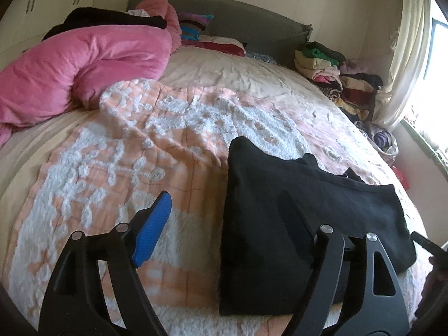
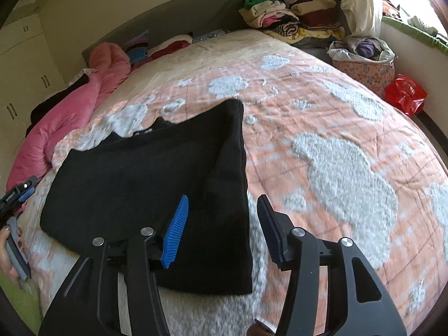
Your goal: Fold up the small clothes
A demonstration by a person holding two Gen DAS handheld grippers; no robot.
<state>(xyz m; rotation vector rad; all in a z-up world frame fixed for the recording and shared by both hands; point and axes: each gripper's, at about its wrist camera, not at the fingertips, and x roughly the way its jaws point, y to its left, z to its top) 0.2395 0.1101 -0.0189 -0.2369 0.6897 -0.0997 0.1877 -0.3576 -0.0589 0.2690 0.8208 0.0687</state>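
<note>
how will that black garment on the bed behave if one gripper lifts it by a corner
The black garment looks like soft knit lying in flat folded layers, so it would probably sag and come unfolded. It seems light. On the fuzzy blanket it would likely drag and bunch rather than slide.

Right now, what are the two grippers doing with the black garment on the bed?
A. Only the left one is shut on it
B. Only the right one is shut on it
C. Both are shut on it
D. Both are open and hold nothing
D. The left gripper and the right gripper both have their jaws wide apart, and the black garment lies flat on the blanket, pinched by neither.
</note>
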